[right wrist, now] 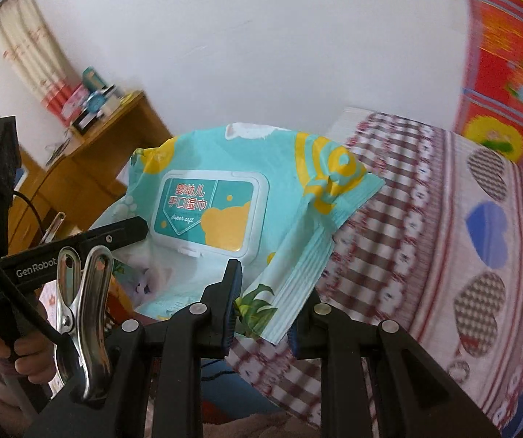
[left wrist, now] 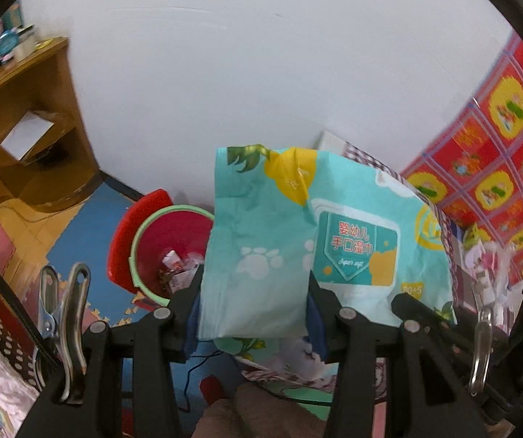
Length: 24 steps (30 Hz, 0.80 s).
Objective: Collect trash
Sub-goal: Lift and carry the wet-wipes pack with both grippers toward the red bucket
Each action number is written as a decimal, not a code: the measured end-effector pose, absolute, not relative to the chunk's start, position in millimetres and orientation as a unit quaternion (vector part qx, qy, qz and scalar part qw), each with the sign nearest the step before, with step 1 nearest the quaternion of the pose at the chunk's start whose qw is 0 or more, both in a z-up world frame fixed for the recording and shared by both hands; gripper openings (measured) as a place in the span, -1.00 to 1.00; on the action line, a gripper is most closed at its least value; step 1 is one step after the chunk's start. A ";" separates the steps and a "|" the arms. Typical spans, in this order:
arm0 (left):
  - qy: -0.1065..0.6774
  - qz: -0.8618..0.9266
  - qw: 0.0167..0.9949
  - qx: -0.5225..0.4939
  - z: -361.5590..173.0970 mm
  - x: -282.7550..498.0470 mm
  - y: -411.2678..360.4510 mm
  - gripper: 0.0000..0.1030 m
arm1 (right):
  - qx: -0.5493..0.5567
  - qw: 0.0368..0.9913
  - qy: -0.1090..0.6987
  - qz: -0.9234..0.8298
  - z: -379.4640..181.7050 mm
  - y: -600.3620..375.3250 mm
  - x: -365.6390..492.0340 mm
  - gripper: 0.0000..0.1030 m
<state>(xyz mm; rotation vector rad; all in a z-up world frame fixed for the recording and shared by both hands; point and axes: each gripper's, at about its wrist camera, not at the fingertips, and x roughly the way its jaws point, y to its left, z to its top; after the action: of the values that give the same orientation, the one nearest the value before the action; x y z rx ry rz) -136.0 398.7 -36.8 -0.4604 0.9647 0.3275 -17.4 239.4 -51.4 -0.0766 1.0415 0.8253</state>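
**Two grippers, one wipes pack, bound for the bin**

Both grippers pinch the same wipes pack (left wrist: 298, 241). The left gripper (left wrist: 254, 303) clamps one end across its width; the right gripper (right wrist: 265, 303) nips the crimped corner at the other end. The pack hangs in the air between them, beside the bed (right wrist: 425, 219) and just above and to the side of the red bin (left wrist: 174, 233), which already holds scraps.

This looks like the carry step of collecting trash. Next, the pack must be brought fully over the bin's mouth, then both grips let go together so it drops inside rather than catching on the rim.

Both grippers tilt steeply downward, side by side.
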 end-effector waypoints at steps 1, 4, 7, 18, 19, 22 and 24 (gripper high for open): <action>0.456 0.161 0.847 -0.222 -37.1 -137.1 402.6 -0.05 | -0.041 0.784 0.482 0.389 -51.6 245.1 -16.2 -0.56; 0.451 0.184 0.841 -0.236 -38.1 -144.5 418.1 -0.05 | -0.053 0.773 0.483 0.408 -54.2 263.6 -12.1 -0.56; 0.449 0.204 0.834 -0.247 -38.5 -147.6 431.1 -0.05 | -0.063 0.762 0.484 0.425 -58.3 280.3 -5.8 -0.56; 0.439 0.253 0.814 -0.285 -52.9 -152.6 476.1 -0.04 | -0.106 0.729 0.496 0.459 -78.9 339.1 6.2 -0.56; 0.440 0.255 0.812 -0.287 -54.0 -154.3 480.3 -0.04 | -0.109 0.728 0.497 0.459 -79.9 344.4 5.5 -0.56; 0.443 0.260 0.807 -0.291 -59.7 -157.7 496.1 -0.04 | -0.118 0.727 0.500 0.455 -83.9 361.0 3.1 -0.56; 0.446 0.257 0.805 -0.293 -64.1 -160.3 507.0 -0.04 | -0.119 0.727 0.506 0.449 -88.9 370.8 1.5 -0.56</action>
<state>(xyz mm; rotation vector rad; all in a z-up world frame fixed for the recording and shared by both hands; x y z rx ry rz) -160.3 507.0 -64.1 -0.6276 0.9556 0.5507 1.5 370.8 -88.9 -0.2632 1.1151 0.9892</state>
